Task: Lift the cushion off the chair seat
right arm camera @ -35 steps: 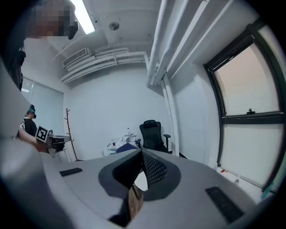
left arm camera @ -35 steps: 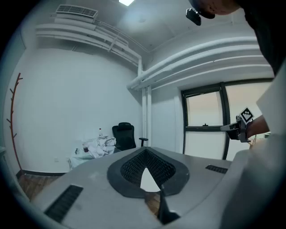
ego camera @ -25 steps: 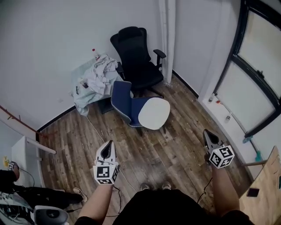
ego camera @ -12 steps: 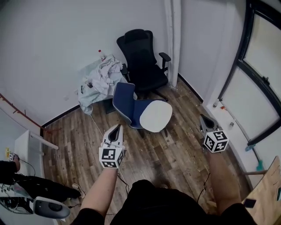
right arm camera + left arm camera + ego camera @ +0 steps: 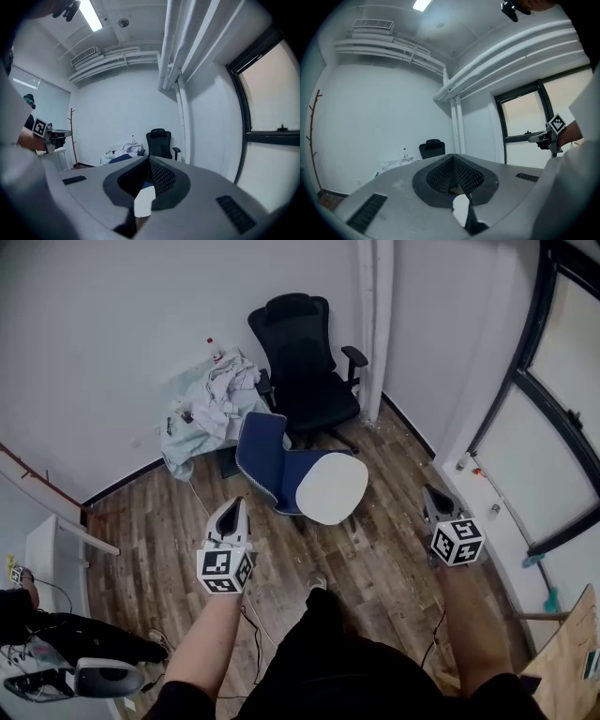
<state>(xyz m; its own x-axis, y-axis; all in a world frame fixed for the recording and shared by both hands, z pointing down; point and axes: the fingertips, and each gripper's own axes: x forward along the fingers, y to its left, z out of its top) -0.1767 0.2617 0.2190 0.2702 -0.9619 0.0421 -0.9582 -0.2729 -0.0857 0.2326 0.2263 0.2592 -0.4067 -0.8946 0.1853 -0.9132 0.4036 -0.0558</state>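
- Your left gripper: jaws pressed together at the tips, nothing between them, as its own view shows.
- Your right gripper: the same, tips closed on nothing.
- Pose: both forearms reach forward at about the same height, well apart from each other. Both grippers point ahead toward the chair, marker cubes facing up to the head camera.
- You stand on the wood-plank floor, one foot forward between the grippers.
- Task thing: the white rounded flat cushion lies on the seat of the blue fabric chair. It covers most of the seat and overhangs the front edge a bit.
- Neither gripper touches the cushion. The left one is near its left edge and the right one is further off on the other side.
- Progress: nothing done yet, judging by how the cushion lies. Approach, jaw opening, grasp and lift are all left.
- Behind: a black mesh office chair against the white wall, and a heap of white cloth beside it.
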